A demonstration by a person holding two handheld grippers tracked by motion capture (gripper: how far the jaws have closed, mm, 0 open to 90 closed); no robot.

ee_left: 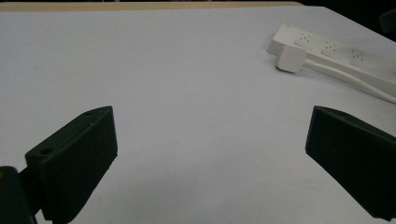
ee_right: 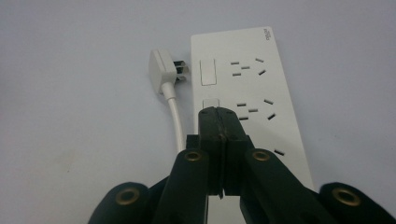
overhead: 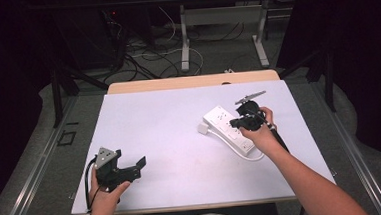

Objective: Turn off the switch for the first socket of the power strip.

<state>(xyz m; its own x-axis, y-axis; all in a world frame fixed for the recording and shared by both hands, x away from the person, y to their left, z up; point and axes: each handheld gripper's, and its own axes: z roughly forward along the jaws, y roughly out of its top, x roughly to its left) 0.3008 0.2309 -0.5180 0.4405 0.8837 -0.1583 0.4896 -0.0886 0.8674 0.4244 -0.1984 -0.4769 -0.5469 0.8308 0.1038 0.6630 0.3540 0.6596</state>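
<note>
1. The left gripper [overhead: 132, 167] rests released near the worktop's [ee_left: 187, 70] front edge, jaws wide apart, with the strip [ee_left: 336, 51] far ahead to its right.
2. The right gripper [ee_right: 218, 122] is clenched on nothing, its tips over the strip's second switch [ee_right: 211, 103].
3. Likely step: pressing that switch. Push straight down, square to the rocker.
4. Just beyond, left of the tips, the plug [ee_right: 164, 71] lies unplugged beside the strip; avoid nudging it.
</note>
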